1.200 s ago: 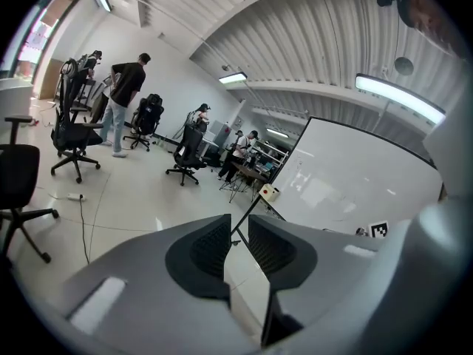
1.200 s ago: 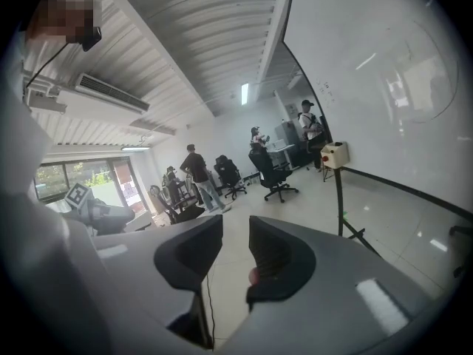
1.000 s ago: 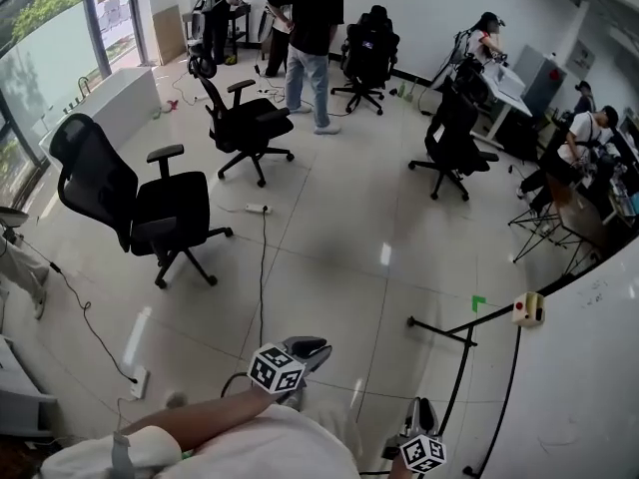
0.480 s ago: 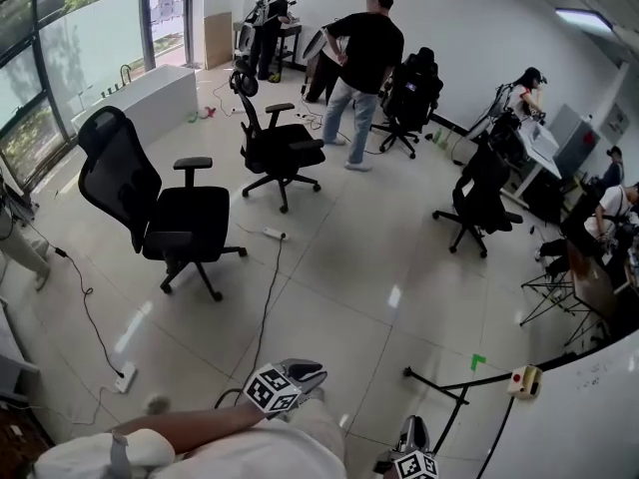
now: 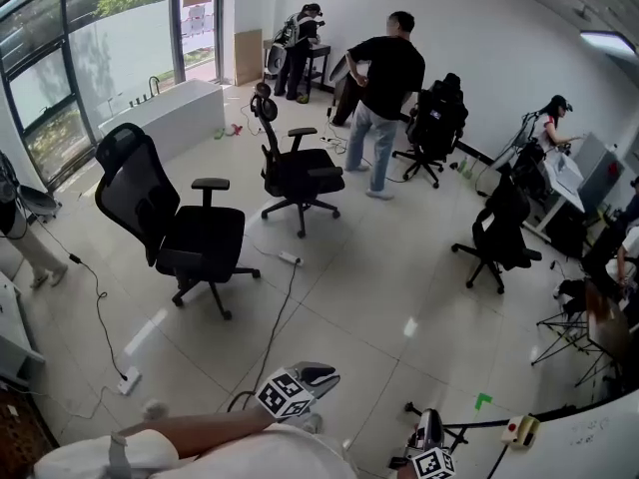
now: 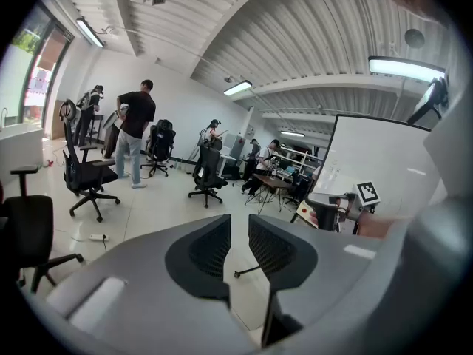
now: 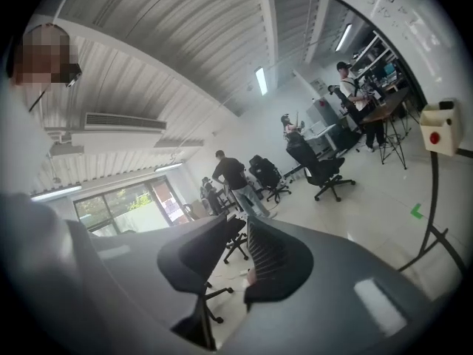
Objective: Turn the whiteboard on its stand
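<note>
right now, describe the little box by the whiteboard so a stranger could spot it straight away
Start at the big whiteboard filling the bottom right corner of the head view. Follow its left edge and you reach a small cream box fixed there. It is the only thing nearby with a round red button on its face, and a green floor mark lies just beyond it.

The whiteboard is cut off by the head view's bottom-right corner (only a curved strip of its white face shows). Its stand runs out past the bottom edge. In the left gripper view, the left hand-held gripper hides its lower part. Its markings are too small to read.
</note>
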`<state>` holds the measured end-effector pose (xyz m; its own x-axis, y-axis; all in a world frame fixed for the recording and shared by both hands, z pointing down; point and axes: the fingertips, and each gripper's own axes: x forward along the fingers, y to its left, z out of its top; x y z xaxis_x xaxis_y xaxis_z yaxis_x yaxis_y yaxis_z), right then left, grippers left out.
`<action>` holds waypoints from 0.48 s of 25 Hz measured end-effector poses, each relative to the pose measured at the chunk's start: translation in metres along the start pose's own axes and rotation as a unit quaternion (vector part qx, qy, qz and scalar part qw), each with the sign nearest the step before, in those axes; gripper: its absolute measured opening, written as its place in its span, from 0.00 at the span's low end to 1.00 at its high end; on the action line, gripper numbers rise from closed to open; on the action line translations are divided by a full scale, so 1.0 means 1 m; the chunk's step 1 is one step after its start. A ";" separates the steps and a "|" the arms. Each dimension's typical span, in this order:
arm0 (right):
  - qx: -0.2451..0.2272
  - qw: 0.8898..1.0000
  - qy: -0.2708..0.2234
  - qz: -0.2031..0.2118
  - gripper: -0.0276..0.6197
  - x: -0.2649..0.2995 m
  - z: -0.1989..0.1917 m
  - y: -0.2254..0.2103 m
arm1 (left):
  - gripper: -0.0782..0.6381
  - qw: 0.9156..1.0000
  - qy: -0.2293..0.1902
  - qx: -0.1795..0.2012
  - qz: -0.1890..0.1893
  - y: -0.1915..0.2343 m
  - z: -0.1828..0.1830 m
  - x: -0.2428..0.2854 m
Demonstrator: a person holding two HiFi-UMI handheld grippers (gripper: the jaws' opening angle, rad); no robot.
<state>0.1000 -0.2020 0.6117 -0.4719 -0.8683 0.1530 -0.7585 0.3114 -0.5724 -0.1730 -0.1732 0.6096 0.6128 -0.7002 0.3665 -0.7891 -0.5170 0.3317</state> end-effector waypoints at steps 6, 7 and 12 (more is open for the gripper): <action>-0.084 0.996 -0.006 0.036 0.14 0.055 0.019 -0.002 | 0.24 0.998 -0.015 -0.041 0.046 0.031 0.008 0.005; -0.088 0.995 0.004 0.037 0.14 0.063 0.014 0.001 | 0.24 0.997 -0.010 -0.047 0.055 0.038 0.006 0.002; -0.088 0.994 0.047 0.055 0.14 0.098 0.004 0.010 | 0.24 0.994 0.020 -0.080 0.071 0.051 -0.004 0.012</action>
<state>0.0473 -0.2855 0.6179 -0.5900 -0.7879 0.1764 -0.7628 0.4723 -0.4418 -0.2055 -0.2059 0.6340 0.4997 -0.7382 0.4532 -0.8528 -0.3275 0.4069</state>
